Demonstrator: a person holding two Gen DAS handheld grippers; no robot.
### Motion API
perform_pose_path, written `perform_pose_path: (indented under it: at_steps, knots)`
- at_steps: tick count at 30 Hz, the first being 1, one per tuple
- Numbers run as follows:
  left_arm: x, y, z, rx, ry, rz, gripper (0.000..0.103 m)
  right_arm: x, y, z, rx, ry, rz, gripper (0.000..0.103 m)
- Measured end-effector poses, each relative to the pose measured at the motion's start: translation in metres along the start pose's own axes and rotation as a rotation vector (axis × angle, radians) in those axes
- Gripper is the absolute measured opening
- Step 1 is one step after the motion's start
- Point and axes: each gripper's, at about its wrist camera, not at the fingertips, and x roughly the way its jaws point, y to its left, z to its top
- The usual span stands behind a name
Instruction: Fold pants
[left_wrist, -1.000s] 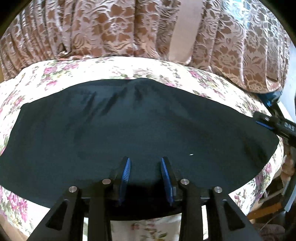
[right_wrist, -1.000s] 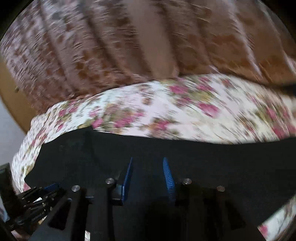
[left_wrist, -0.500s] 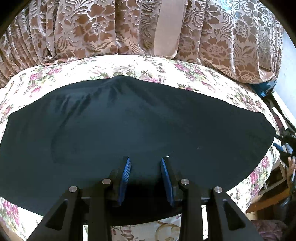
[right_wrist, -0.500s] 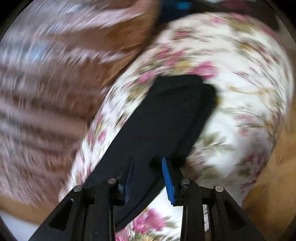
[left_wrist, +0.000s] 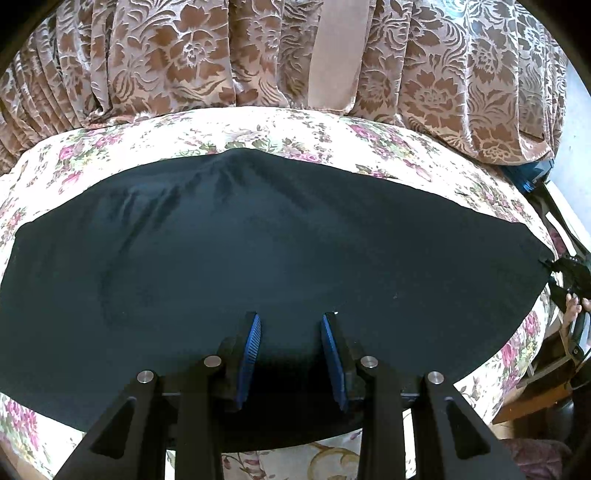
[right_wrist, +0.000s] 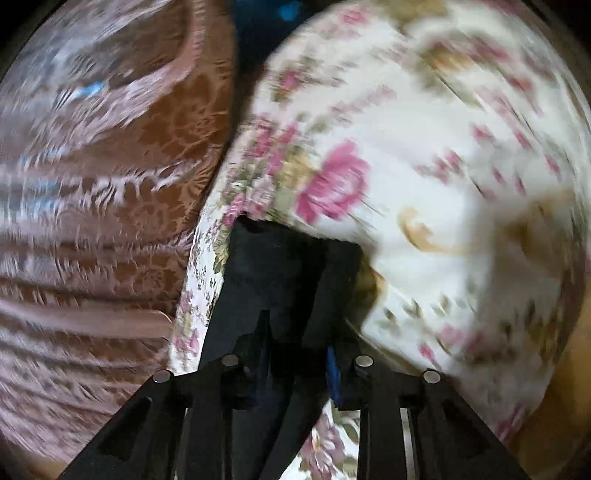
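Dark pants (left_wrist: 258, 258) lie spread flat across the flowered bed cover (left_wrist: 258, 129) in the left wrist view. My left gripper (left_wrist: 291, 328) is open and empty, its blue pads over the near edge of the pants. The right gripper (left_wrist: 569, 273) shows at the far right edge of that view, at the right tip of the pants. In the blurred right wrist view the right gripper (right_wrist: 295, 332) has its fingers around the end of the pants (right_wrist: 280, 266), which fills the gap between them; the pads are mostly hidden by cloth.
A brown flowered curtain (left_wrist: 258, 55) hangs behind the bed. A blue object (left_wrist: 532, 177) and dark frame parts sit past the bed's right side. The bed cover (right_wrist: 424, 166) and curtain (right_wrist: 92, 184) fill the right wrist view.
The right gripper swung round to the right end of the pants and moved in over it. The left gripper shifted only slightly above the near edge.
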Motion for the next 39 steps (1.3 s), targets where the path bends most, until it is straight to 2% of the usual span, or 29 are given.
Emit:
perform_pose_path:
  at_steps: [4, 8, 11, 17, 22, 24, 27, 30, 31, 33, 34, 37, 39]
  knots:
    - [0.0, 0.0, 0.0, -0.004, 0.0, -0.001, 0.034, -0.006, 0.033, 0.0, -0.164, -0.028, -0.062, 0.015]
    - [-0.002, 0.003, 0.001, -0.019, 0.002, -0.019, 0.034, -0.019, 0.086, -0.014, -0.354, -0.033, -0.024, 0.015]
    - [-0.004, 0.007, 0.003, -0.059, 0.006, -0.066, 0.034, -0.023, 0.13, -0.035, -0.497, -0.011, 0.022, 0.015]
    - [-0.008, 0.011, 0.006, -0.123, 0.02, -0.182, 0.034, -0.013, 0.201, -0.1, -0.711, 0.076, 0.114, 0.015]
    - [-0.012, 0.018, 0.013, -0.192, 0.022, -0.3, 0.034, 0.013, 0.242, -0.182, -0.881, 0.234, 0.18, 0.015]
    - [-0.013, 0.021, 0.017, -0.222, 0.021, -0.352, 0.034, 0.027, 0.25, -0.217, -0.95, 0.308, 0.195, 0.015]
    - [-0.013, 0.024, 0.024, -0.256, 0.027, -0.412, 0.035, 0.049, 0.258, -0.265, -1.047, 0.393, 0.173, 0.015]
    - [-0.012, 0.025, 0.034, -0.286, 0.029, -0.48, 0.05, 0.068, 0.254, -0.296, -1.101, 0.453, 0.129, 0.019]
    - [-0.01, 0.026, 0.036, -0.294, 0.035, -0.501, 0.057, 0.072, 0.252, -0.303, -1.11, 0.467, 0.117, 0.02]
    - [-0.003, 0.027, 0.043, -0.337, 0.057, -0.555, 0.063, 0.076, 0.246, -0.311, -1.151, 0.469, 0.097, 0.023]
    - [0.002, 0.027, 0.046, -0.353, 0.071, -0.581, 0.065, 0.077, 0.243, -0.313, -1.163, 0.482, 0.099, 0.028]
    - [0.016, 0.022, 0.055, -0.399, 0.106, -0.642, 0.074, 0.072, 0.239, -0.314, -1.19, 0.504, 0.117, 0.029]
    - [0.03, 0.013, 0.06, -0.413, 0.15, -0.679, 0.075, 0.065, 0.235, -0.311, -1.2, 0.52, 0.132, 0.029]
